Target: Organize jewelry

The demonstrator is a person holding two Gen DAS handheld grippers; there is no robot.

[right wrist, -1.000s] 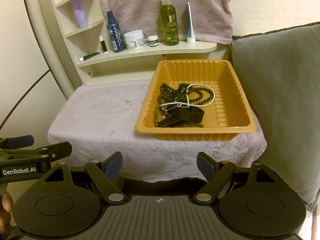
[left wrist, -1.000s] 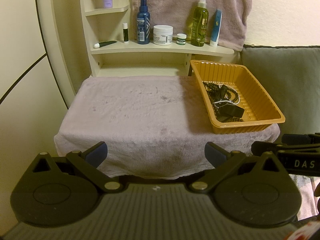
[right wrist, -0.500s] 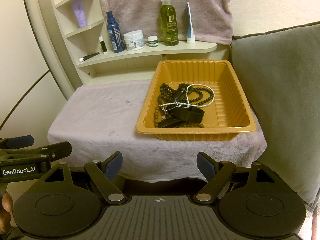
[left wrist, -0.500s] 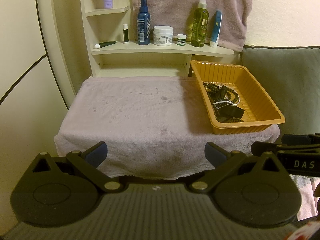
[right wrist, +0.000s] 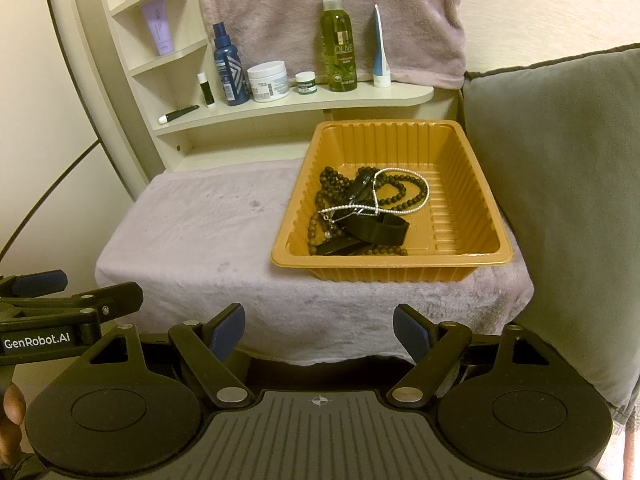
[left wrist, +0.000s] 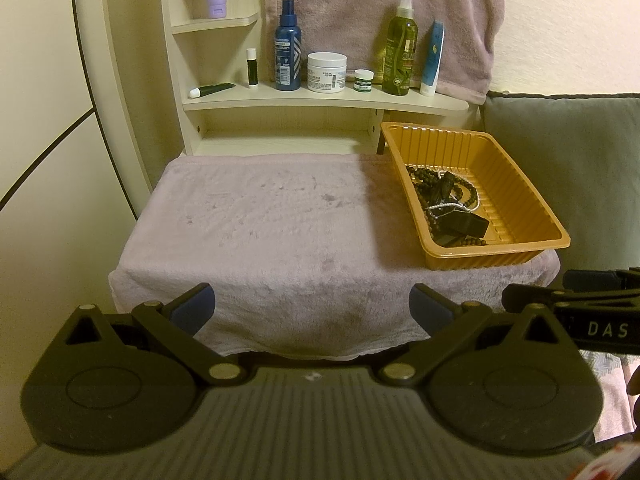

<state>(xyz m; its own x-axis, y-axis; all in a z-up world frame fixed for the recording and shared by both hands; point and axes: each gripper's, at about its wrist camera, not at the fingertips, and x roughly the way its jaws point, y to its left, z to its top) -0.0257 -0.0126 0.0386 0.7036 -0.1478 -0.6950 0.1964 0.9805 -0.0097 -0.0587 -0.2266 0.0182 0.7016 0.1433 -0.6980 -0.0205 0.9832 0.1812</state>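
Note:
An orange plastic tray (right wrist: pixel 476 184) stands on the right of a towel-covered table (right wrist: pixel 208 240); it also shows in the left wrist view (left wrist: pixel 520 196). In it lies a tangle of jewelry: dark bead strands (right wrist: pixel 332 184), a silver bead chain (right wrist: pixel 404 170) and black bands (right wrist: pixel 376 228); the pile also shows in the left wrist view (left wrist: pixel 448 208). My left gripper (left wrist: pixel 313 306) is open and empty before the table's front edge. My right gripper (right wrist: pixel 319 326) is open and empty in front of the tray.
A shelf (left wrist: pixel 320 100) behind the table holds a blue spray bottle (left wrist: pixel 287 48), a white jar (left wrist: pixel 326 72), a green bottle (left wrist: pixel 398 48) and small tubes. A pink towel (right wrist: pixel 320 12) hangs behind. A grey cushion (right wrist: pixel 560 200) stands right of the tray.

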